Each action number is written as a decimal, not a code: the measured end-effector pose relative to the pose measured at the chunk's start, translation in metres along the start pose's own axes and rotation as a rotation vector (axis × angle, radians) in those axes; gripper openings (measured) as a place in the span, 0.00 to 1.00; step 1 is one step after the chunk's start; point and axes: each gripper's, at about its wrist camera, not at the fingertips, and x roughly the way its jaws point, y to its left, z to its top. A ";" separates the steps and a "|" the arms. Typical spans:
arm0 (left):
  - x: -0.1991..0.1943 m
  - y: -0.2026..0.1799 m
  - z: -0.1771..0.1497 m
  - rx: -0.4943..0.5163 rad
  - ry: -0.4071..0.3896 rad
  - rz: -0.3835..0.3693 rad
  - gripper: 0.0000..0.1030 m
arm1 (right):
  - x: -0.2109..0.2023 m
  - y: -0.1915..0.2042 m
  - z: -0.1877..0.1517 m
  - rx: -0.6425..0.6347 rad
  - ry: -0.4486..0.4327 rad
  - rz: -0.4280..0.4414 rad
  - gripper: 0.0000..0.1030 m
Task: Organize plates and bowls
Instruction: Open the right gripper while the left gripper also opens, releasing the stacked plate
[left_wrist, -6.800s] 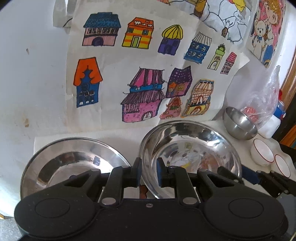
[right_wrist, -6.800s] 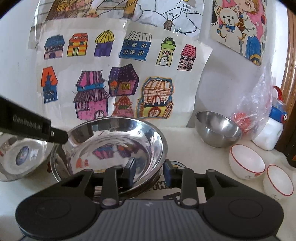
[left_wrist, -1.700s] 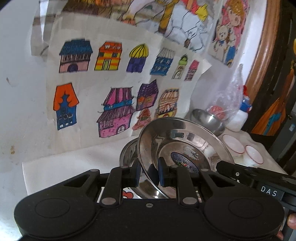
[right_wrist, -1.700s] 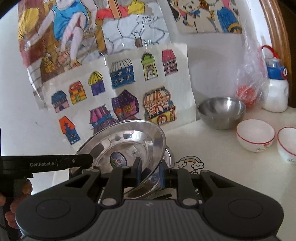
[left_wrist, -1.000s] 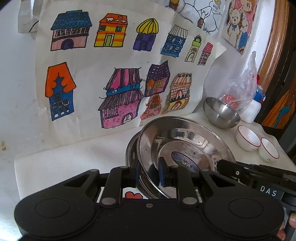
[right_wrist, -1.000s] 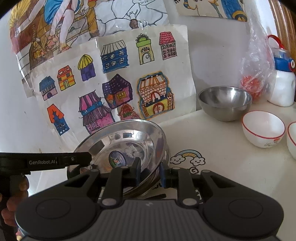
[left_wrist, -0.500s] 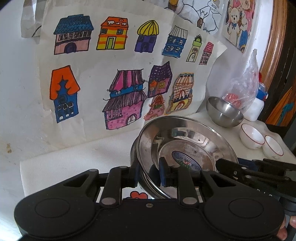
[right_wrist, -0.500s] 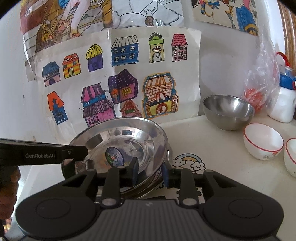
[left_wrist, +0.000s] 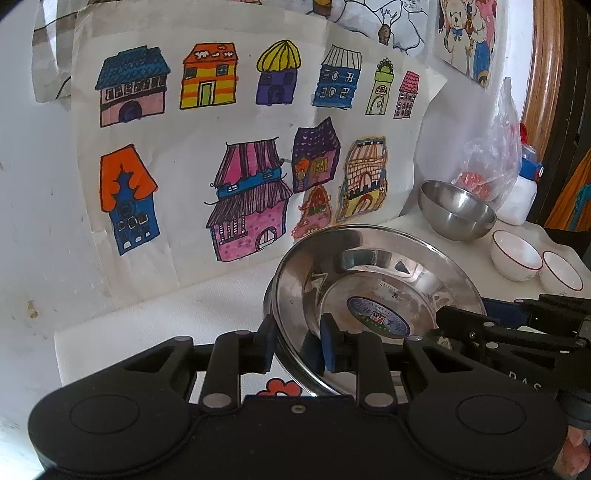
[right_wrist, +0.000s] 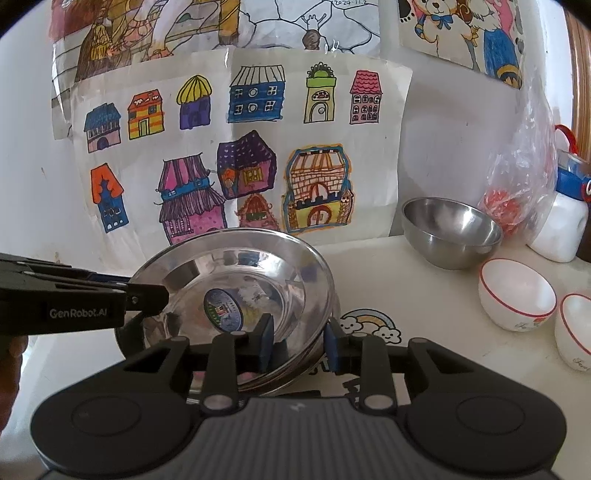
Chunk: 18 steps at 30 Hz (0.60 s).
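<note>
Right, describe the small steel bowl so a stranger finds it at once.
Start at the houses drawing on the wall and go to its lower right corner. There on the table sits the steel bowl, before a plastic bag. It is deep, round and all metal, unlike the two red-rimmed white bowls beside it.

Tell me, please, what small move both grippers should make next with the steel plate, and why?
Probably draw both back. The top steel plate sits nested on the plate beneath; the left gripper is opening, the right gripper stands slack, and the rim lies loose between the fingers, so it looks delivered.
</note>
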 end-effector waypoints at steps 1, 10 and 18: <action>0.000 0.000 0.000 0.002 0.001 0.002 0.27 | 0.000 0.001 -0.001 -0.011 0.000 -0.010 0.32; -0.010 -0.004 0.003 0.018 -0.036 0.023 0.32 | -0.017 -0.010 -0.004 -0.022 -0.067 -0.052 0.61; -0.037 -0.024 0.013 0.039 -0.117 0.030 0.73 | -0.068 -0.044 -0.004 0.023 -0.177 -0.062 0.94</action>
